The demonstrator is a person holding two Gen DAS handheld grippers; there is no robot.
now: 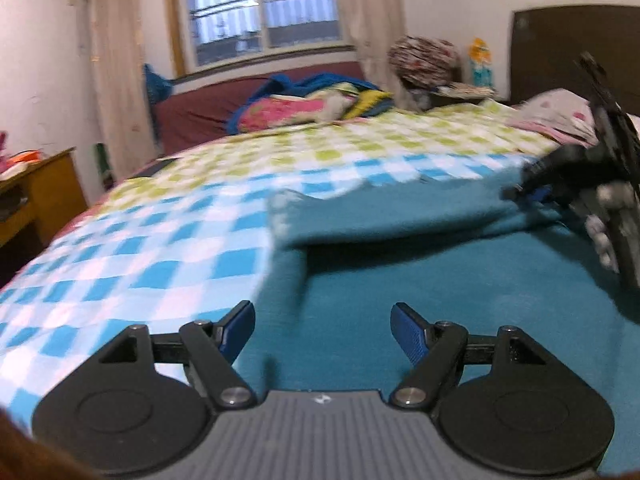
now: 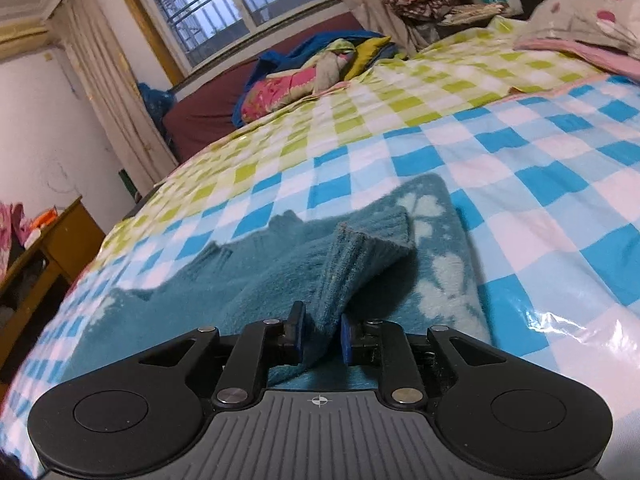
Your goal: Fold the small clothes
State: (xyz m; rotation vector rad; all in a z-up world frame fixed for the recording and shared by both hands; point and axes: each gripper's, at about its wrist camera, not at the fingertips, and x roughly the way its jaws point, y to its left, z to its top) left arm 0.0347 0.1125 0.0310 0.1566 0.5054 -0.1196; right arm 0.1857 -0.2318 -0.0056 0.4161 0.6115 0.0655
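Note:
A teal fuzzy sweater (image 1: 440, 280) with pale flower shapes lies spread on the checked bed sheet (image 1: 160, 240). My left gripper (image 1: 323, 320) hovers open over the sweater's left edge, nothing between its blue pads. A folded-over flap of the sweater lies just beyond it. In the right wrist view the sweater (image 2: 240, 280) fills the near bed, and one ribbed sleeve (image 2: 372, 244) sticks up and out from my right gripper (image 2: 322, 332), whose narrow jaws have the knit filling the gap and touching both pads. The right gripper (image 1: 532, 184) also shows blurred at the right of the left wrist view, low on the sweater.
The bed sheet (image 2: 520, 160) runs blue-checked near me and green-checked farther off. A pink spotted pillow (image 2: 588, 12) lies at the far right. Bundled bedding (image 2: 304, 72) sits on a maroon couch under the window. A wooden desk (image 1: 44, 192) stands left of the bed.

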